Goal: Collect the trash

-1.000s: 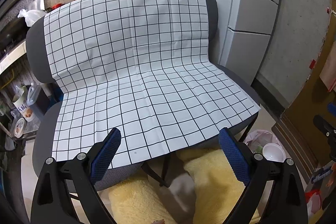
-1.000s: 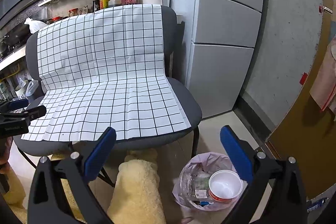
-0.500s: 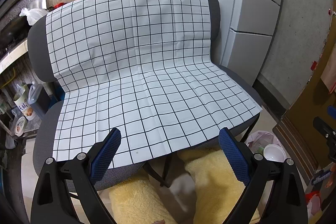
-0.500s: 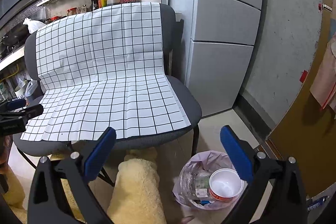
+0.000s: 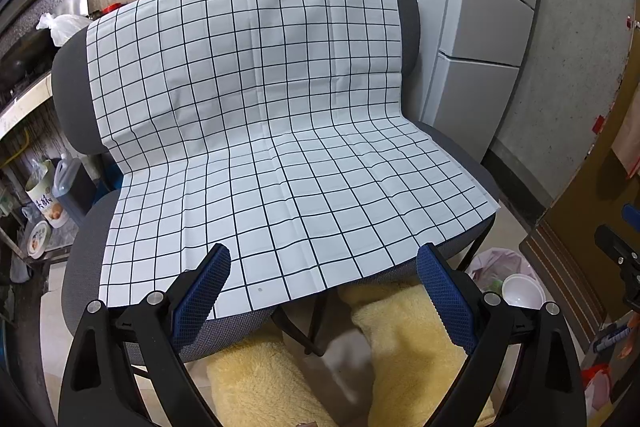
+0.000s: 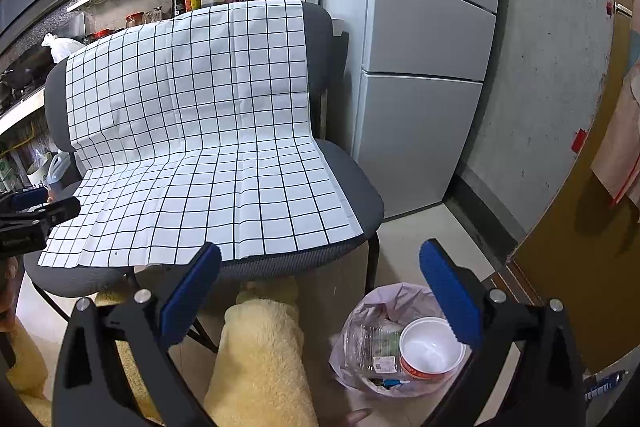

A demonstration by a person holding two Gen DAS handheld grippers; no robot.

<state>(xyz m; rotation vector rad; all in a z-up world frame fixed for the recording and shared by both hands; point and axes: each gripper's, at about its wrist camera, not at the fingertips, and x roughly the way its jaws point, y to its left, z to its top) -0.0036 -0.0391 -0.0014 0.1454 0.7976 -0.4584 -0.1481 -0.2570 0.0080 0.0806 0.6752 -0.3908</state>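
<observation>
The trash looks gathered: a white paper bowl [image 6: 430, 349] and some clear plastic packaging [image 6: 374, 343] sit in the pink trash bag [image 6: 394, 301] on the floor, just beside the front right leg of the chair [image 6: 362, 205]. The checked cloth [image 5: 260, 131] draped over the chair's back and seat shows nothing lying on it in either view.

The main risk, as I judge it, is the bag itself — it is soft, stands open with nothing visible holding it up, and the bowl rides high near its rim. A careless swing of the right gripper [image 6: 320, 291], or a nudge from the person's fleece-covered leg [image 6: 260, 359] close by, could tip it and spill the contents over the floor. A second risk is snagging the cloth's loose front edge with the left gripper [image 5: 324, 291], which would drag it off the seat.

The left gripper hovers just over the front edge of the seat, pointing toward the backrest, fingers [image 5: 202, 291] spread wide and holding nothing. The right gripper hangs above the floor beside the chair, pointing forward with the bag below it — its fingers [image 6: 446, 293] equally wide apart and empty.
</observation>
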